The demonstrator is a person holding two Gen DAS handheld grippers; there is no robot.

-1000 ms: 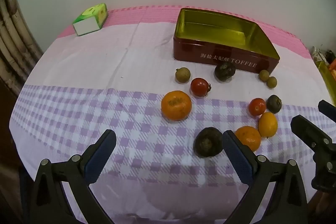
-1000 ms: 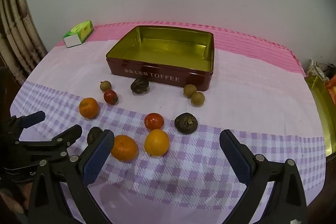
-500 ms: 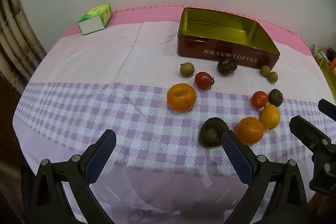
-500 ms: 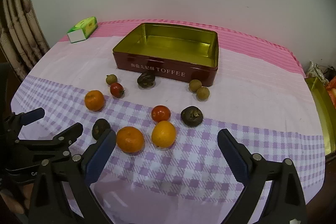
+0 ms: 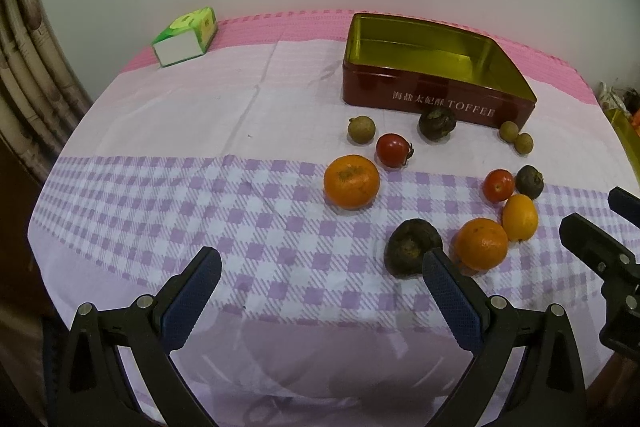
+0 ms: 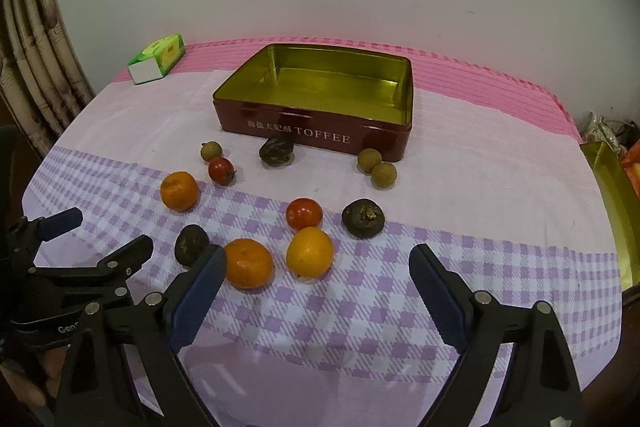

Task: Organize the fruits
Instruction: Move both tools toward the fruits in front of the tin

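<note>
Right wrist view: both the right hand-held gripper [image 6: 316, 267] and the left hand-held gripper [image 5: 322, 269] gape wide, holding nothing.

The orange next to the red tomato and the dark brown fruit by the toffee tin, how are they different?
The orange is bright and smooth-skinned; the dark brown fruit is dull and wrinkled. The orange looks bigger. The orange lies on the purple checks, away from the toffee tin; the dark brown fruit sits right against the tin's front. Both are roundish and lie loose on the tablecloth.
</note>
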